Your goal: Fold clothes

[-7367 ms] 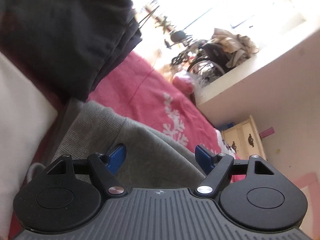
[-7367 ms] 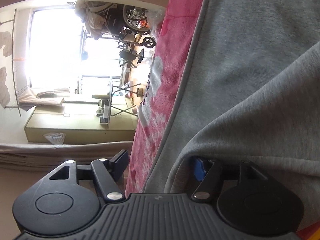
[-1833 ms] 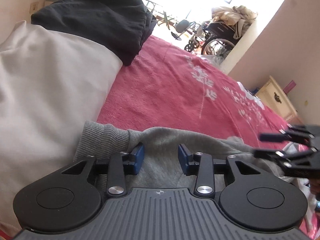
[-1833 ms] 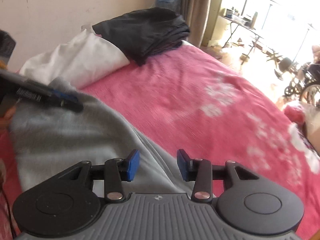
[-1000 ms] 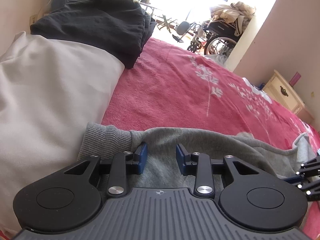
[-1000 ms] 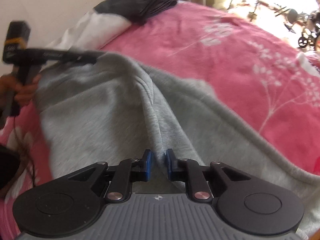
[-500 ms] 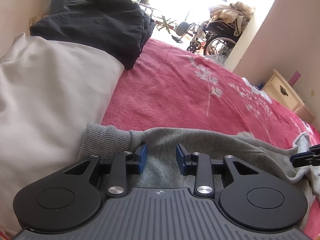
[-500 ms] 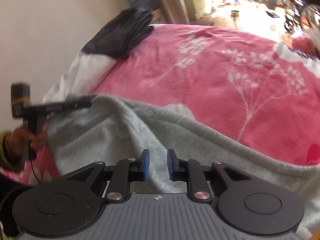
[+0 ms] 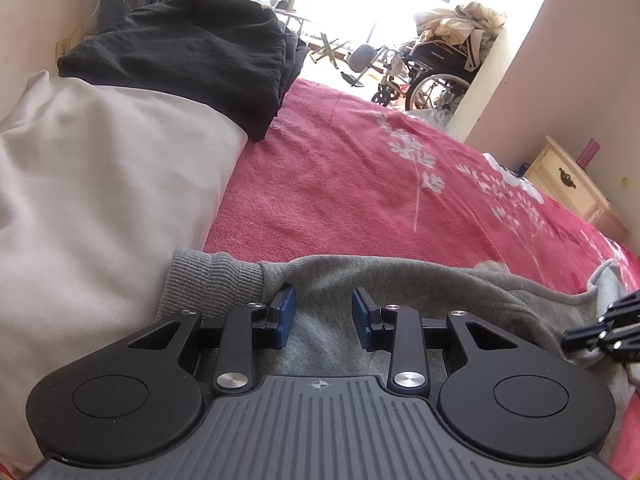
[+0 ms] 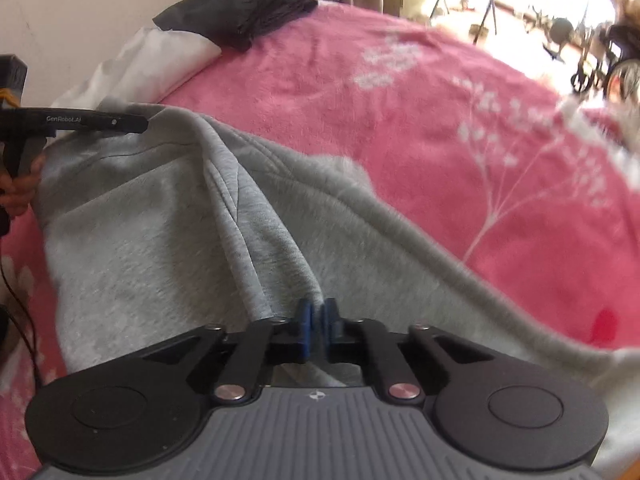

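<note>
**Gray sweatshirt pinched for the fold**

While the gray sweatshirt [image 10: 160, 248] lies spread on the pink blanket [image 10: 400, 120] below the white pillow [image 9: 100, 200], keep both holds: the right gripper [image 10: 316, 322] clenches a ridge; the left gripper [image 9: 322, 316], part-spread, has cloth between its jaws, hold unclear.

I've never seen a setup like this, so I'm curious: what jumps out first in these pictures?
A bright pink bedspread with white flower prints fills both views, and a soft grey sweatshirt lies rumpled across its near side. The right gripper is shut on a pinched ridge of that grey cloth, while the left gripper has fabric between its parted blue pads. A folded black garment rests on a white pillow by the wall.
</note>
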`<state>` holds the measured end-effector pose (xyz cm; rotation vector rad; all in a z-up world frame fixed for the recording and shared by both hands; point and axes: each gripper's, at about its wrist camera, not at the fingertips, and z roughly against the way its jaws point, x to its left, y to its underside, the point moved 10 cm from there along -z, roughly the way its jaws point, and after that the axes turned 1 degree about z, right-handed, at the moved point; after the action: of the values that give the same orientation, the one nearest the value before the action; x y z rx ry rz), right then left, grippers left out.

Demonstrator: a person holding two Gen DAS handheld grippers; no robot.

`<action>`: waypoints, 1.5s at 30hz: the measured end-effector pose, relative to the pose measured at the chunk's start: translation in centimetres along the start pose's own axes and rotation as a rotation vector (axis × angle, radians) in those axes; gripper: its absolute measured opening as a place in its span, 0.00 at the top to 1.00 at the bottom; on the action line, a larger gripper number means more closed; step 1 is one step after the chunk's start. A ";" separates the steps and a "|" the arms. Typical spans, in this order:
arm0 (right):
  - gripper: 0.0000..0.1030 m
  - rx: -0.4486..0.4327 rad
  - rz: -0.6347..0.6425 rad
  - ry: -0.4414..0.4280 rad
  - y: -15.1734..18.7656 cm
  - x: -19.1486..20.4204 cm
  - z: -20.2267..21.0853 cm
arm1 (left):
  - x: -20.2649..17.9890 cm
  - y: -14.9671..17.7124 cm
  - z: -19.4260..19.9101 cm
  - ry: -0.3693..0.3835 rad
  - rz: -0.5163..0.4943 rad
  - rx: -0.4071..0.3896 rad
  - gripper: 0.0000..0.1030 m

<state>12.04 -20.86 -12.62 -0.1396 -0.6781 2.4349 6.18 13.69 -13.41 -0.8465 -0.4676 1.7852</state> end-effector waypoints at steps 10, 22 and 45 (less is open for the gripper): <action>0.97 -0.050 -0.150 0.152 -1.6 -5.6 0.8 | -0.1 0.1 0.0 -0.001 -0.018 -0.006 0.68; 0.44 0.035 0.050 0.016 1.4 -0.1 2.2 | -0.1 0.1 -0.1 -0.004 -0.030 -0.010 0.68; 0.97 -0.127 -0.124 0.259 -0.9 -7.1 3.6 | 0.0 0.1 -0.1 -0.041 -0.045 -0.033 0.70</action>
<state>17.37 -25.95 -9.44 -0.4423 -0.7010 2.2051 6.17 13.70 -13.50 -0.8173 -0.5399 1.7599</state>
